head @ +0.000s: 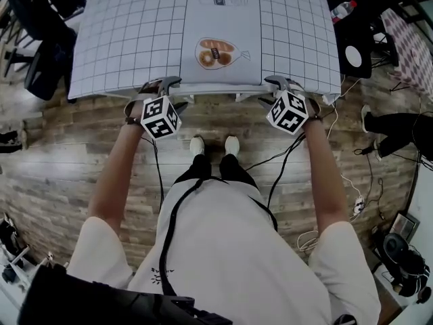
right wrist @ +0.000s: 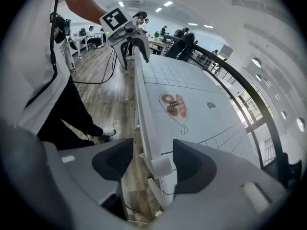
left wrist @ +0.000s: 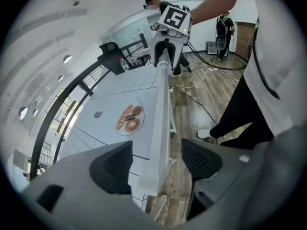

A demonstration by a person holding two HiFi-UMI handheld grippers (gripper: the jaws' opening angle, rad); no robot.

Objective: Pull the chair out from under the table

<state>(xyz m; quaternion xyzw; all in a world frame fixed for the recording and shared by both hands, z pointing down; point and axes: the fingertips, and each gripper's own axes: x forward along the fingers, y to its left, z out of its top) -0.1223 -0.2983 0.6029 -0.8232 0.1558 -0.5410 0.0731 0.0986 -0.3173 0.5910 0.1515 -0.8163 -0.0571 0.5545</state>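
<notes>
A white top rail of the chair (head: 223,89) runs along the near edge of the table (head: 128,39), which wears a white checked cloth with a bread print. The rest of the chair is hidden under the cloth. My left gripper (head: 161,90) stands open over the rail's left end. In the left gripper view the rail (left wrist: 160,123) passes between the pads of the left gripper (left wrist: 156,157) with gaps on both sides. My right gripper (head: 283,87) is open over the right end. There the rail (right wrist: 143,119) lies between the spread pads of the right gripper (right wrist: 152,159), untouched.
The person's feet (head: 213,145) stand on the wooden floor just before the table. Black chairs (head: 40,53) stand at the back left. Another person's legs (head: 399,127) are at the right. Cables (head: 352,188) trail across the floor toward equipment (head: 402,249) at the lower right.
</notes>
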